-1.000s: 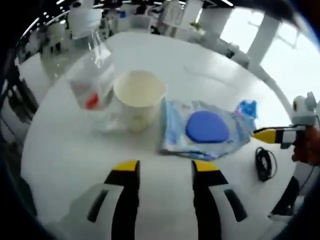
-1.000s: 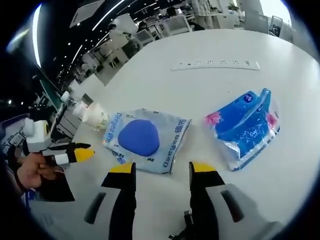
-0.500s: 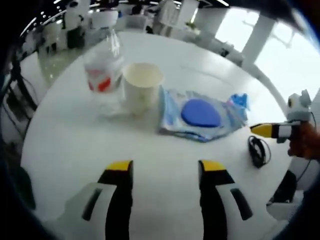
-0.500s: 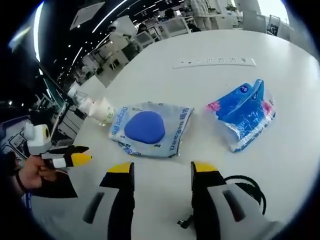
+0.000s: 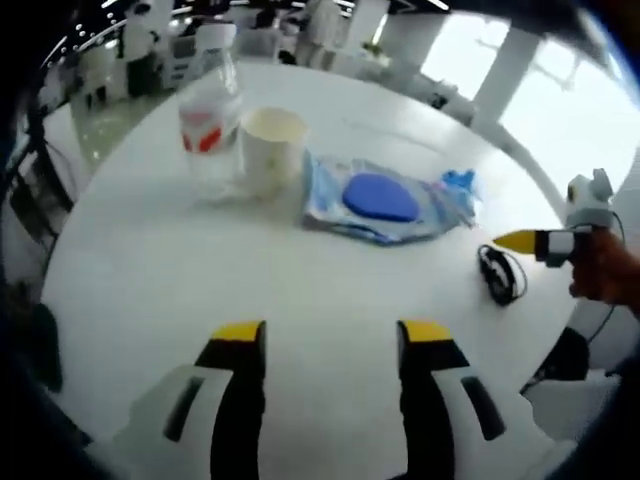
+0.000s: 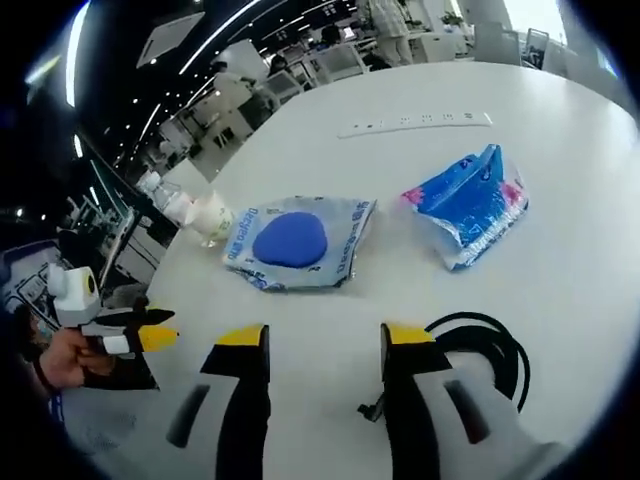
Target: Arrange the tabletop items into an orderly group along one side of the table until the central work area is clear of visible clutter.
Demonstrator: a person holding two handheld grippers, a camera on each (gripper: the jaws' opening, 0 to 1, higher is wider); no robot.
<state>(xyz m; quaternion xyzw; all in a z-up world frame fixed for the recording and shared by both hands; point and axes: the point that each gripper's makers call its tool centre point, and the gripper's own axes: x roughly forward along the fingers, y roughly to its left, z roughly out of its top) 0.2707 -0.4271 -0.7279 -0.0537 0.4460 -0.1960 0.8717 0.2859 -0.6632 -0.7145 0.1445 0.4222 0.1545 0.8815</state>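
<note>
I hold both grippers — left gripper (image 5: 325, 335), right gripper (image 6: 320, 338) — jaws apart, empty, above the tabletop (image 5: 150, 280); bottle (image 5: 211, 110) touches paper cup (image 5: 271, 148).

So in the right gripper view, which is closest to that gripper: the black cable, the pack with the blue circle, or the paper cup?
1. Black cable, coiled just right of the right gripper.
2. Pack with the blue circle, ahead, mid-table.
3. Paper cup, beyond the pack's left end.
</note>
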